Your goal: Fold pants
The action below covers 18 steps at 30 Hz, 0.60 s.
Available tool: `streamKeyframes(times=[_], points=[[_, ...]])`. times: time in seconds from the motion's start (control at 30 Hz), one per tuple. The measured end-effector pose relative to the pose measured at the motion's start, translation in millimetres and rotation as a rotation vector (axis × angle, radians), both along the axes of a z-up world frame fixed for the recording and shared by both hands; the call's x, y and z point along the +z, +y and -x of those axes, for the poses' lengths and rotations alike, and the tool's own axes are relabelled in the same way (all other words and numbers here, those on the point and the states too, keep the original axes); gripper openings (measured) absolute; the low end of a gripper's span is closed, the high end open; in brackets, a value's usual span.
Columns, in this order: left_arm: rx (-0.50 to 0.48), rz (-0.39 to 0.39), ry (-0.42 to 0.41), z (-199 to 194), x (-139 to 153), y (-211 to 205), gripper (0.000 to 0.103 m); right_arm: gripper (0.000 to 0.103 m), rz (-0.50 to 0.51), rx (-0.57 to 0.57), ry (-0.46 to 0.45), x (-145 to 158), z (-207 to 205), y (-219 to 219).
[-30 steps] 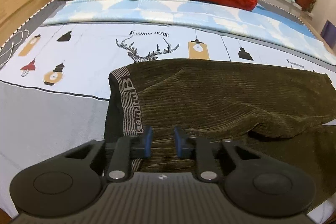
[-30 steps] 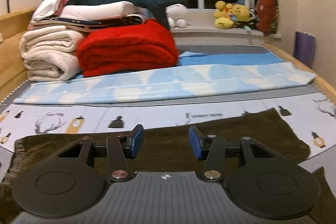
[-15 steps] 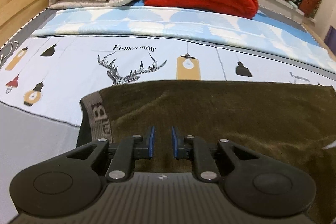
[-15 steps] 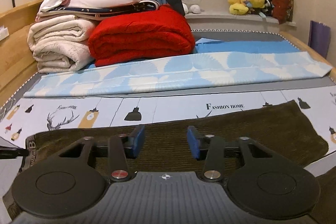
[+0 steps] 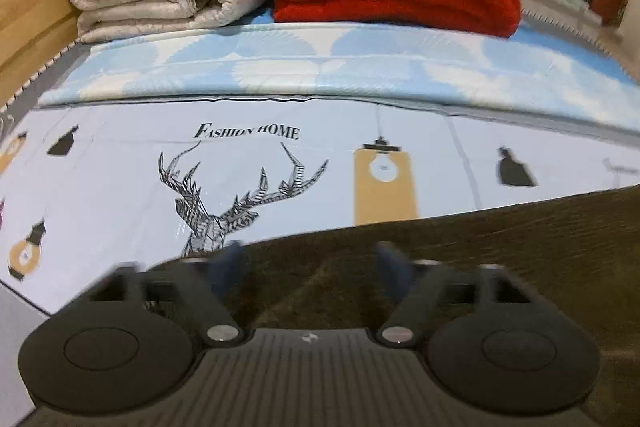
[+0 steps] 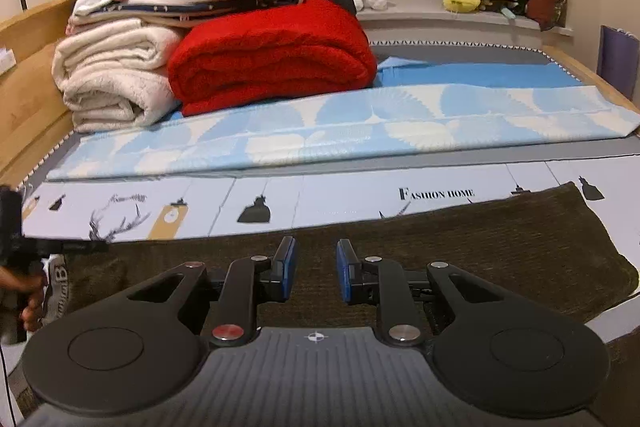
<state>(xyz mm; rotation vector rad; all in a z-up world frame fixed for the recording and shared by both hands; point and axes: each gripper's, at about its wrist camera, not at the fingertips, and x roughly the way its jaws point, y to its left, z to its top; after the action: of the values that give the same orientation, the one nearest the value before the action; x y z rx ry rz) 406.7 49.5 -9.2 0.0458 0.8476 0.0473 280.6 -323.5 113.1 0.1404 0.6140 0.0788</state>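
Two grippers above pants [image 6: 480, 247] far edge, printed sheet [image 5: 280, 155] beyond

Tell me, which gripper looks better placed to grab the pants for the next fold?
Probably the left gripper: its jaws have just sprung wide open over the pants, near the waistband end. The right gripper has been closing, nothing pinched, over mid-leg.
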Motion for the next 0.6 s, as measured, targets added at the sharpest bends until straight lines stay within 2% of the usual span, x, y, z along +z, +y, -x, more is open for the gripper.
streamKeyframes(times=[0.3, 0.4, 0.43, 0.47, 0.53, 0.6], points=[[-0.058, -0.105, 0.034, -35, -40, -4, 0.085, 0.023, -0.014, -0.003, 0.066, -12, -10, -9], [-0.116, -0.096, 0.060, -41, -47, -8, 0.081, 0.023, 0.006, 0.015, 0.074, -15, -9, -5], [-0.135, -0.092, 0.064, -41, -47, -10, 0.067, 0.023, 0.017, 0.023, 0.077, -16, -9, -4], [-0.160, -0.067, 0.071, -41, -47, -11, 0.040, 0.023, 0.030, 0.028, 0.080, -17, -9, -4], [-0.209, -0.027, 0.084, -39, -41, -14, 0.011, 0.023, 0.053, 0.029, 0.086, -19, -9, -6], [-0.239, -0.058, 0.079, -34, -35, -20, 0.006, 0.023, 0.066, 0.017, 0.091, -20, -10, -11]])
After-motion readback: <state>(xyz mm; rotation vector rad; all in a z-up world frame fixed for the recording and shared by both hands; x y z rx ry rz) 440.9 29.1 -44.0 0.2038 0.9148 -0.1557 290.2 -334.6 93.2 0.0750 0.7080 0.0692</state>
